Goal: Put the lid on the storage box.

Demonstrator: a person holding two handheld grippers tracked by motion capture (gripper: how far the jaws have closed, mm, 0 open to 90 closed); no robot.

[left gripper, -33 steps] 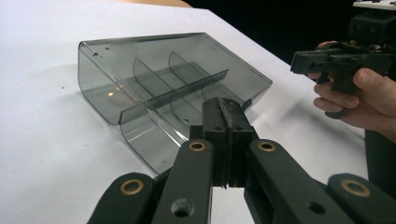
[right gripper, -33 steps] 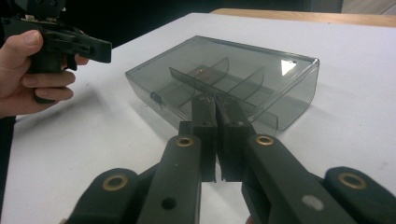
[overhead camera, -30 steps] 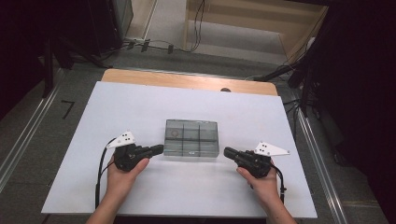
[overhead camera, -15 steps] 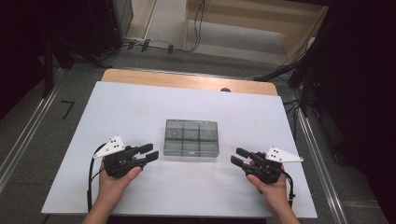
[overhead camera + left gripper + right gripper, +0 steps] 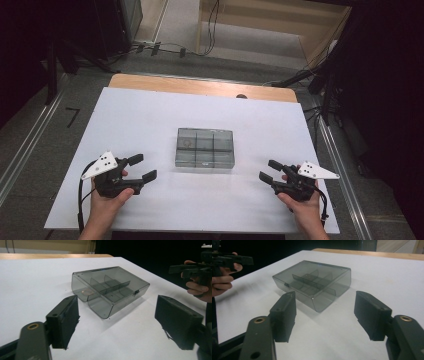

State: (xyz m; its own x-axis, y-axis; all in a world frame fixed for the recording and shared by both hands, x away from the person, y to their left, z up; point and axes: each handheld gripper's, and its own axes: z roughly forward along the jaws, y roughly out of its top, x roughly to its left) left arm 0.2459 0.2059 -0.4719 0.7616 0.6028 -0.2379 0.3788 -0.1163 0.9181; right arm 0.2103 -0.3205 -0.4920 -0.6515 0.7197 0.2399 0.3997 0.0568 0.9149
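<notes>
Smoked clear plastic compartment box (image 5: 205, 147) sits lid shut, flat on the white table top (image 5: 150, 115), approx. centre of the board, long side across the table. Inner dividers show thru the lid: six cells, 3 x 2. Small round thing lies in one cell at the far left as seen from above; can't tell what it is. Latch tab is on the box's near long side, seen in the left gripper view (image 5: 136, 292) and in the right gripper view.

Left gripper (image 5: 142, 167) is held in the person's left hand (image 5: 107, 197), low over the table, near-left of the box, well apart from it. Its jaws have just been opening and stand spread, nothing btwn them; the box is ahead of them, not touched. Grey three-cornered plate sits on top, cable loops off to the left.

Right gripper (image 5: 270, 170) is in the right hand (image 5: 300, 202), near-right of the box, also well apart. Its jaws have just been opening too, now spread w/ nothing btwn; they point in toward the box's right end.

Both grippers aim inward from opposite sides, box btwn them. Bare wood strip (image 5: 200, 87) runs along the table's far edge.
</notes>
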